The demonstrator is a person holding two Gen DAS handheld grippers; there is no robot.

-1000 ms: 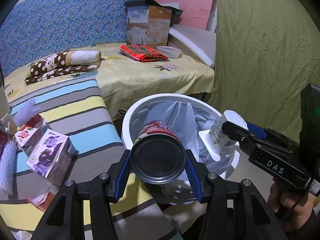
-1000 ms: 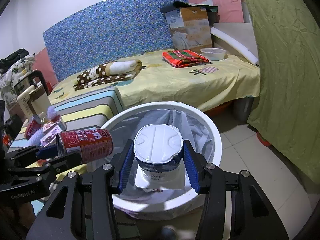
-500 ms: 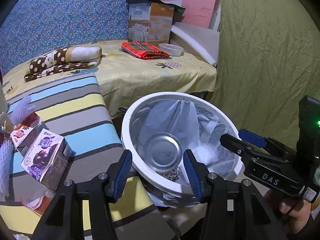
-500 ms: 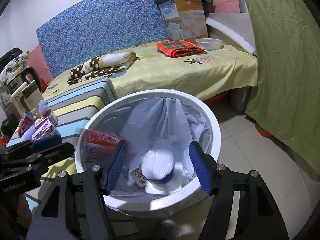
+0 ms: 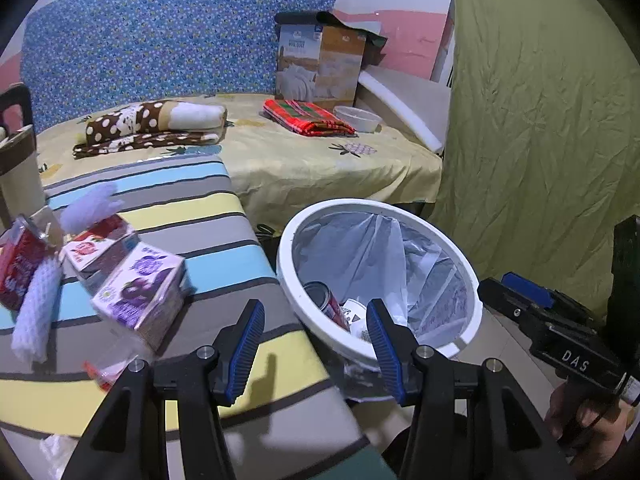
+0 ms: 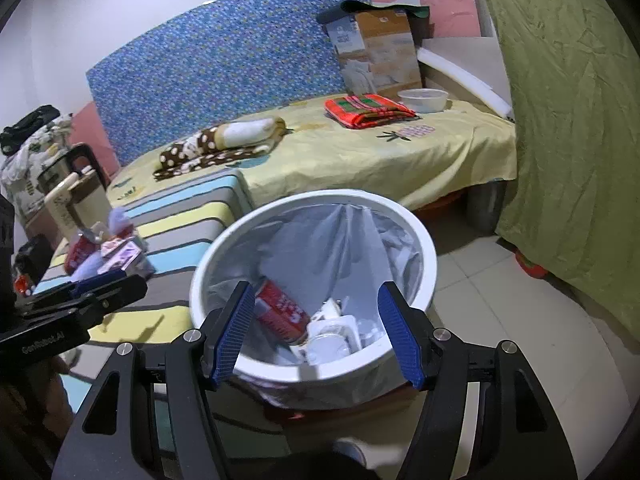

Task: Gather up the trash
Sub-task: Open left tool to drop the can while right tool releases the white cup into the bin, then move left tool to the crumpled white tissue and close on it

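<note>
Both grippers empty, fingers spread wide. Left gripper point(image 5: 316, 336) fingers gape over the edge of the striped bench point(image 5: 192, 216) and the near rim of the white bin point(image 5: 472, 280), touching nothing. Right gripper point(image 6: 318, 330) fingers have just been opening, nothing between them; they frame the bin point(image 6: 430, 248) from above, angled downward, clear of the rim. A hand point(image 5: 580, 420) grips the right gripper's handle at lower right of the left view.

Trash in the bin, lying on the clear liner bag point(image 6: 340, 240): red can point(image 6: 280, 314) tipped on its side toward the left wall, white yoghurt cup point(image 6: 330, 338) beside it at the bottom, touching or nearly so, hard to tell.

More trash on the bench, left of the bin: purple juice carton point(image 5: 140, 292), red-and-white carton point(image 5: 96, 248) behind it, white foam net point(image 5: 34, 312) at the far left, a red wrapper scrap point(image 5: 104, 372) near the front edge.

Past the bench, a bed with yellow sheet point(image 5: 320, 160) carrying a brown dotted blanket point(image 5: 152, 128), a red plaid cloth point(image 5: 308, 116), a small bowl point(image 5: 358, 118) and a cardboard box point(image 5: 320, 68). Blue floral headboard point(image 5: 160, 40) behind. Green curtain point(image 5: 540, 120) on the right, tiled floor point(image 6: 500, 300) below it.
</note>
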